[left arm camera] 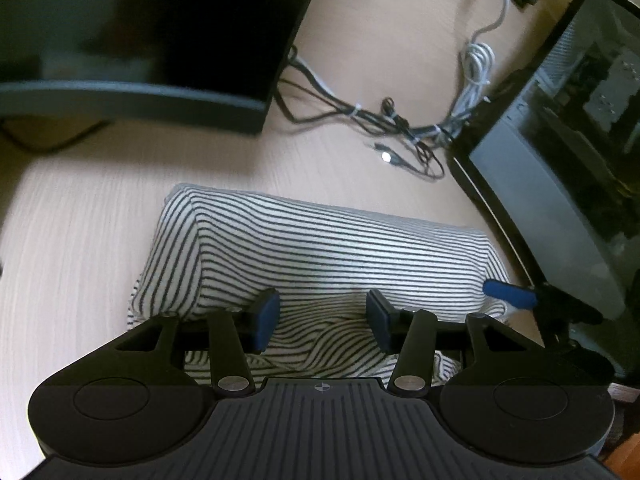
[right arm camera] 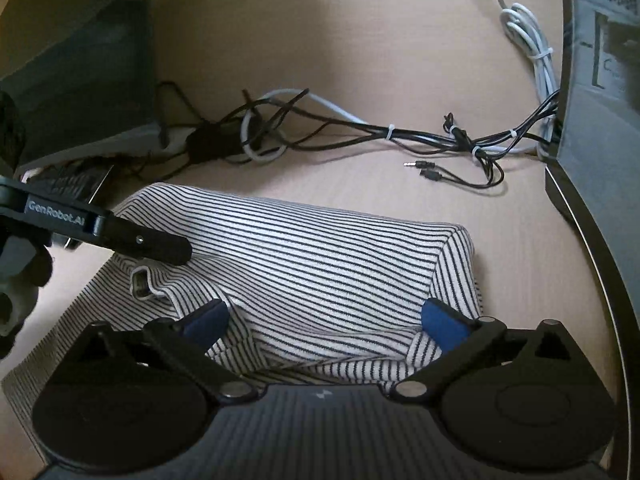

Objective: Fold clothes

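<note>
Two grippers hover over one striped garment, which lies bundled on the pale wooden desk in front of a tangle of cables. Left gripper and right gripper both stand with jaws spread wide, holding nothing, blue pads just above loose cloth at the near edge. Judging by the compact shape, a late fold is under way; next, each needs a firm pinch on that rumpled near hem
</note>
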`<state>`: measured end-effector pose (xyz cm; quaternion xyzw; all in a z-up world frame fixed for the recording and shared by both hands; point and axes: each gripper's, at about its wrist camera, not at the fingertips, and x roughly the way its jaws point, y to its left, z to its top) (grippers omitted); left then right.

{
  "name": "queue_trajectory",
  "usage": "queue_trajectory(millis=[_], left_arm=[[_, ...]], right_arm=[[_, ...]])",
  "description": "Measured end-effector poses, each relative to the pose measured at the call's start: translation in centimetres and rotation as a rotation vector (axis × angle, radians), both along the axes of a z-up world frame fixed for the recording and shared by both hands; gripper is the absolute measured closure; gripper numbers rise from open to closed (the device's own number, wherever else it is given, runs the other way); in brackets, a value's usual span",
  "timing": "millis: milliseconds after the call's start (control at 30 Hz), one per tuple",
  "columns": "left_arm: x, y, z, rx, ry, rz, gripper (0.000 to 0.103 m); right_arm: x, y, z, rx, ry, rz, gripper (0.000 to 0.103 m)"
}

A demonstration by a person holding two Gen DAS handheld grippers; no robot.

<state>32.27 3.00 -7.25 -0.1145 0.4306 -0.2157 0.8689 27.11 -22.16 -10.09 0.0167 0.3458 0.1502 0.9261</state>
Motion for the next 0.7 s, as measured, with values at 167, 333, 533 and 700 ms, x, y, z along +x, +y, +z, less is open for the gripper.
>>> queue_trajectory(millis=[167,333,533,700], left_arm=[[-0.6,0.7,0.3,-0.028,0.006,0.048,0.045],[-2.9,3.1,1.5,-0.027,0.029,0.121,0.021],[-3.8,4.9,2.5,0.065,0.051,0.209,0.013],[-4.7,6.4,3.9,0.095,0.032,0.224,0.009]], right_arm=[[-0.2,1.0,0.5,-0.13,-0.021,0.068,0.0],[-3.1,2.6,2.1,-0.239,-0.136,0.119,0.0],[-3.3,6.9,3.0,-0.289,-0.17,0.298,0.009],[-1.3,11.0,1.3,-0.385,-0.177,0.353,0.016]])
